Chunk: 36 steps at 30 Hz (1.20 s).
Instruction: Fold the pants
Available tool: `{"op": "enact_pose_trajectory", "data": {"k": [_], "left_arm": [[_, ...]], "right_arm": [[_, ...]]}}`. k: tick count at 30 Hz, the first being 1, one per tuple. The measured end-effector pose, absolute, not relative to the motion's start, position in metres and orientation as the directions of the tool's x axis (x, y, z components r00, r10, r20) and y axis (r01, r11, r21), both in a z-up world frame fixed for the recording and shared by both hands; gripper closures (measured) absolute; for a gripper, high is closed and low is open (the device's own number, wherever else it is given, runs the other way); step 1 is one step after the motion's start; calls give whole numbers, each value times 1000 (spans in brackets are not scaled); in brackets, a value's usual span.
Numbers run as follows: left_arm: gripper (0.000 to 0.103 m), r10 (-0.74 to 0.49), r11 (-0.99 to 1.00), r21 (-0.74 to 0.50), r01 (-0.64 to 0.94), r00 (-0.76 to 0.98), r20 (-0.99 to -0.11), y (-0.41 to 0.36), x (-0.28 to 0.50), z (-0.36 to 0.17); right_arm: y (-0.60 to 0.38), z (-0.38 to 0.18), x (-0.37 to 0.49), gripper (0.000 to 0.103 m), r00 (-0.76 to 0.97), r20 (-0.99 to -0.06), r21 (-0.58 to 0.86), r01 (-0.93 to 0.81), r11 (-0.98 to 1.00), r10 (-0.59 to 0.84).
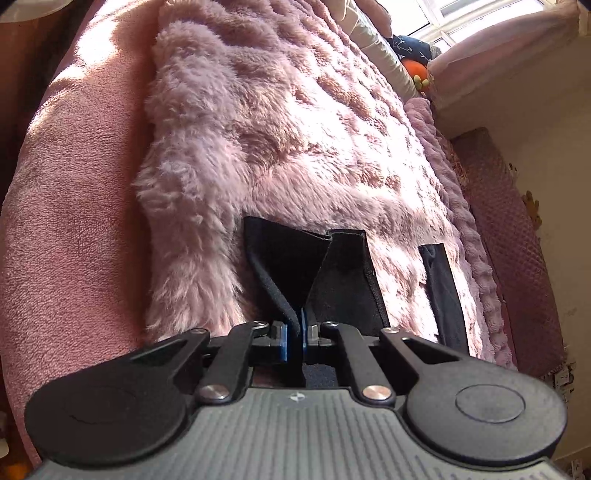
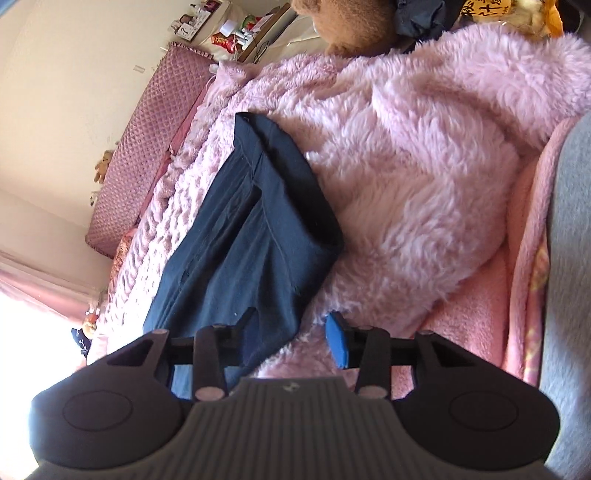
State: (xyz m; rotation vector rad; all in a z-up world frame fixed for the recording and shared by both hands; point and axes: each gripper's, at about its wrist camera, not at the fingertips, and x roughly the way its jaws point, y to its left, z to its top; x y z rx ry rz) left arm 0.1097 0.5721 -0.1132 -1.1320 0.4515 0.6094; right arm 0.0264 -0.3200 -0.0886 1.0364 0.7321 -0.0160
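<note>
The dark navy pants (image 2: 243,236) lie on a fluffy pink blanket (image 2: 424,155), folded lengthwise, running away from my right gripper. My right gripper (image 2: 291,334) is open over the near end of the pants; its left finger is over the fabric, its blue right pad (image 2: 338,343) over the blanket. In the left wrist view my left gripper (image 1: 294,332) is shut on a black edge of the pants (image 1: 314,273), which fans out in front of the pads. Another strip of the pants (image 1: 445,291) shows to the right.
The fluffy blanket (image 1: 280,122) lies on a pink terry sheet (image 1: 74,206). A quilted pink headboard (image 2: 147,129) stands along the wall. A brown teddy bear (image 2: 351,26) and stuffed toys sit at the bed's end. A window (image 1: 461,18) is beyond.
</note>
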Motion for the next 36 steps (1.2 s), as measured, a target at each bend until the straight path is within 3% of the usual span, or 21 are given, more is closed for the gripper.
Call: {"op": "enact_pose_trajectory", "data": {"k": [4,6,8,11,15,23,27,36], "left_arm": [[96,208,315,-682,-660,749,-629,573,111,-112],[96,203,304,-685,-663,747,-633,574,110,-111],[99,208,293,-684,-668,743,-636,573,111,-109],[102,222,313,-670,-674,737,-638,569,114,-99],[102,215,323,-683,-655,753,-621,570,125,-72],[102,214,357,-695,-624,779,-590,578,168,-6],[102,211,376,-687,-622,779,-590,573,209,22],[102,230,308,-671,-675,737,-636,575,300,22]], "right_arm": [[-326,-84,41,75,789,-513,764,239,600,339],[-332,-89,50,81,783,-502,798,256,546,366],[-338,-95,51,95,803,-457,843,254,475,382],[-338,-93,53,99,804,-482,832,294,471,349],[-337,-72,53,101,862,-356,880,178,441,361],[-337,-34,114,101,892,-264,916,112,386,366],[-337,-25,157,101,914,-174,941,44,336,367],[-324,-27,281,101,933,-225,911,100,400,280]]}}
